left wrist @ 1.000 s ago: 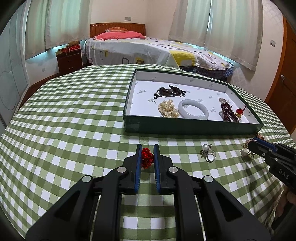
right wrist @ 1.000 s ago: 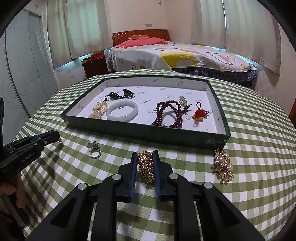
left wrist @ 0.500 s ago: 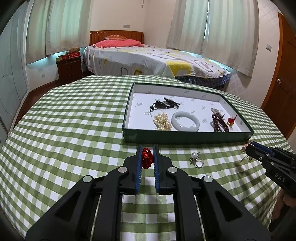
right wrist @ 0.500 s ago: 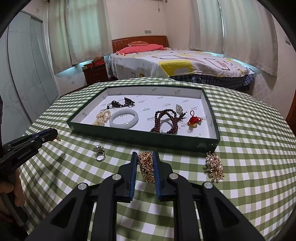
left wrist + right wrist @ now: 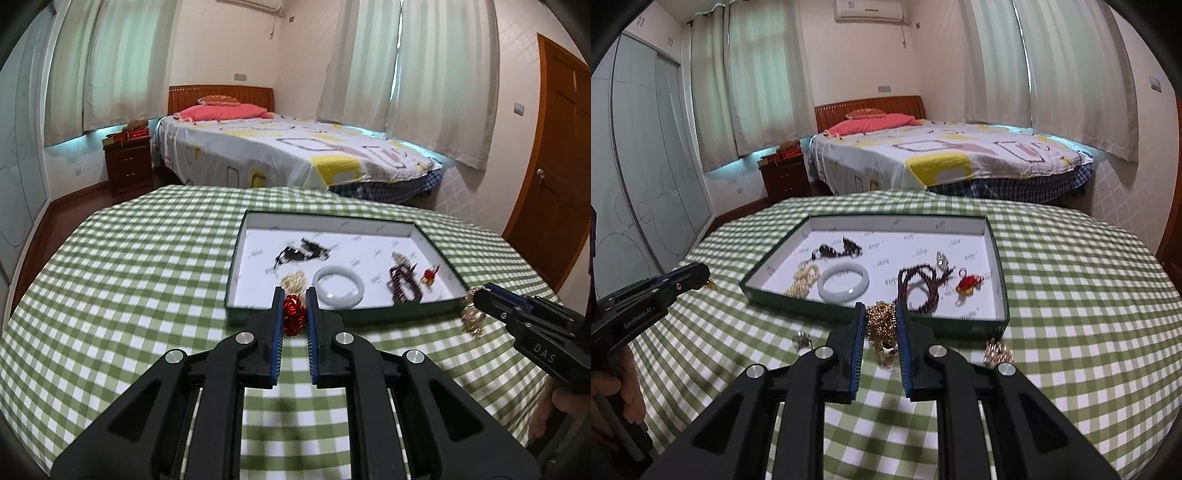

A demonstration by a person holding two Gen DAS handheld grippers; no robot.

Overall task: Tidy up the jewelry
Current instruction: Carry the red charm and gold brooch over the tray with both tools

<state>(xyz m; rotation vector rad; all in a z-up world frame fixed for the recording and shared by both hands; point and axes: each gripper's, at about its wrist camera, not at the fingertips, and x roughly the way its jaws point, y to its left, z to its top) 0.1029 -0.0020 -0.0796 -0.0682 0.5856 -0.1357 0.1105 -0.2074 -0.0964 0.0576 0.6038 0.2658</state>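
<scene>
A: What is the left tool (image 5: pixel 294 295) doing?

B: It pinches a little red bead piece (image 5: pixel 293 314) between its fingers. It hangs just in front of the near wall of the green box (image 5: pixel 388 316).

A: What could go wrong?

B: The red piece is small. If the pinch slips, it may drop on the table (image 5: pixel 147 258) before it gets over the wall.

A: And inside the box?

B: A white bangle (image 5: pixel 338 287) and some pearls (image 5: pixel 294 279) lie just behind the near wall. The red piece could land on them and get mixed up.

A: And the right tool (image 5: pixel 881 310)?

B: It is closed on a gold chain (image 5: pixel 881 325), also just in front of the near wall. Part of the chain hangs down below the tool.

A: Is that bad?

B: I think the loose part could catch on the wall, or pull out of the tool. A ring (image 5: pixel 801 339) and a gold cluster (image 5: pixel 997 350) sit on the table in front of the box, and a low swing could knock them.
</scene>
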